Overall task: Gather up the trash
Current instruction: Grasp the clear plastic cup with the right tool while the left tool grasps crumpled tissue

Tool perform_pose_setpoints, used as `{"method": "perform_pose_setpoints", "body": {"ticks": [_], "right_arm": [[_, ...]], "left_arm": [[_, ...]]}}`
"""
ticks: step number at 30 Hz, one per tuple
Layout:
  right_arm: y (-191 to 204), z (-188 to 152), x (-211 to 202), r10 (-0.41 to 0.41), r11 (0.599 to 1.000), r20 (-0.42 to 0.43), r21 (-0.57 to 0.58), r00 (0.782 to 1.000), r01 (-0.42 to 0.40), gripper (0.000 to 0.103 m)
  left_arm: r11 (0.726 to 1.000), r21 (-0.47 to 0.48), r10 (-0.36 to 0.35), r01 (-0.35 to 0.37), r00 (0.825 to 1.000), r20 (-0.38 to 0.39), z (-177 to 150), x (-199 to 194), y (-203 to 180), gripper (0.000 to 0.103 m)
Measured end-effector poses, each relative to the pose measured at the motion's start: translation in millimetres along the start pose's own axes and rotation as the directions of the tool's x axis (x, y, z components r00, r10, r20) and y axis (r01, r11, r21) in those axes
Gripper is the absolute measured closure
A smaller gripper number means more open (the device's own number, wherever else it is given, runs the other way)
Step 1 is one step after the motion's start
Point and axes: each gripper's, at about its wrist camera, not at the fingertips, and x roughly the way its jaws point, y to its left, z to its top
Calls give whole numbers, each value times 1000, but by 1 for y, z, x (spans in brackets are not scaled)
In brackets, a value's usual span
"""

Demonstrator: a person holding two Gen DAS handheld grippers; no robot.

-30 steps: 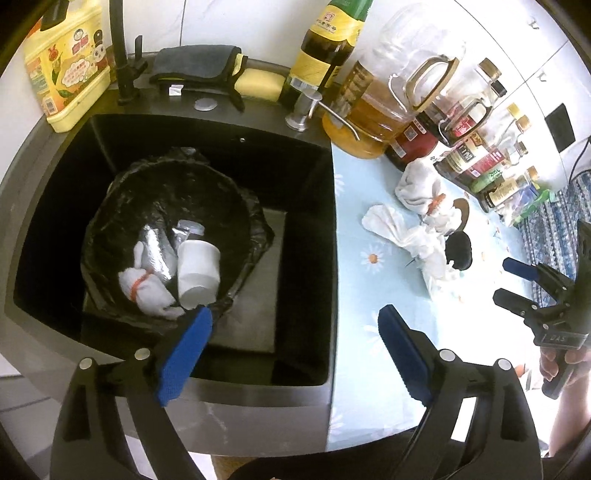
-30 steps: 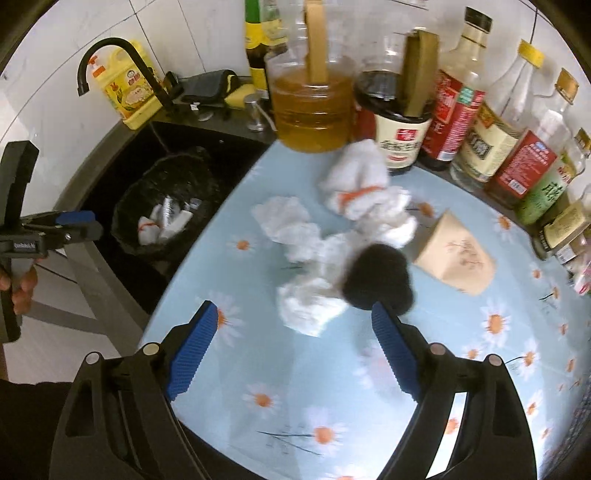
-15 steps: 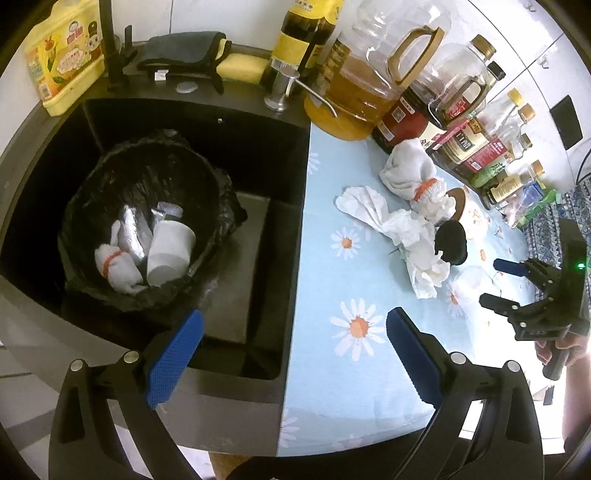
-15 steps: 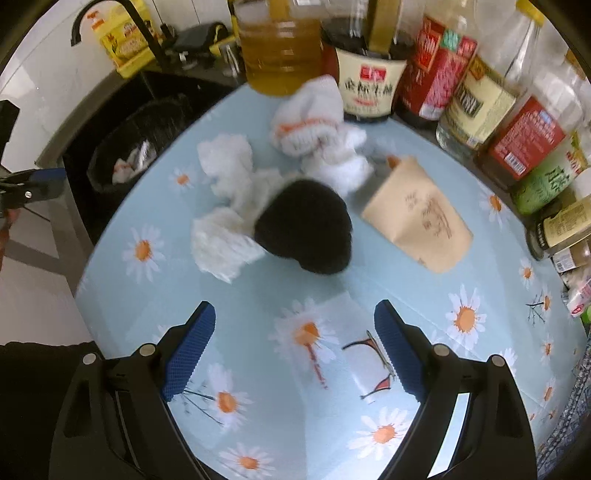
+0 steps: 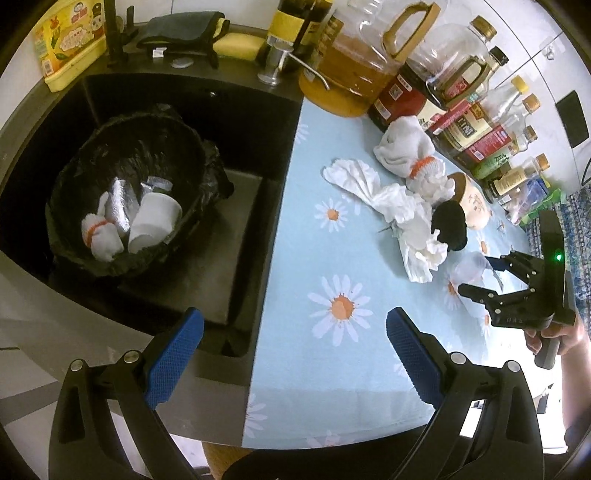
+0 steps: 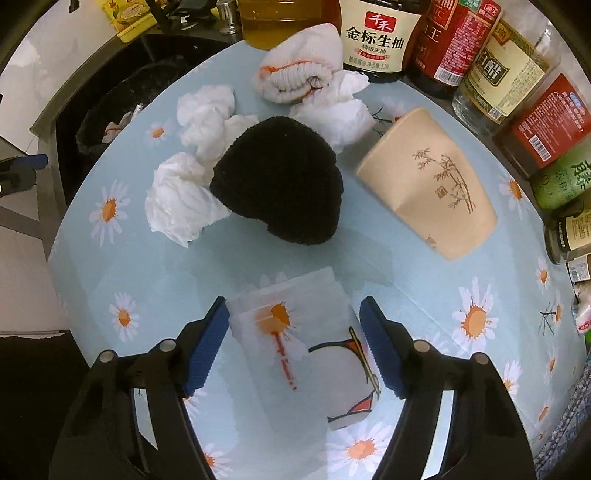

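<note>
Closing right gripper point(image 6: 293, 341) around clear cup point(image 6: 291, 332) (lying sideways)

sauce bottles point(image 6: 373, 35) behind daisy tablecloth point(image 6: 424, 280)

Bright, even daylight with blown-out white at the lower right, strong fisheye bending, dark vignetted corners, slight softness.

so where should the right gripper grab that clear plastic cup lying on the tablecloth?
Across its side wall, coming straight down from above. The clear plastic cup lies on its side on the daisy tablecloth, long axis running away from the camera, so its curved wall faces both pads. The right gripper already straddles it, jaws closing. Squeeze gently: thin wall looks crushable.
</note>
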Motion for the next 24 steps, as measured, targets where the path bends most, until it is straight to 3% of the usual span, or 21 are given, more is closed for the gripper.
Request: {"method": "perform_pose_setpoints", "body": {"ticks": [11, 18, 24], "right_arm": [[-9, -1, -16, 28, 999, 51, 30, 998, -29, 42], [-23, -12, -36, 85, 988, 121, 115, 989, -99, 42], [-38, -25, -53, 116, 969, 188, 193, 975, -153, 42]], "left_arm": [[998, 53, -15, 15, 1000, -11, 8, 9, -27, 7], [987, 156, -32, 39, 998, -50, 20, 25, -66, 7], [961, 270, -28, 53, 995, -98, 34, 52, -105, 7]]}}
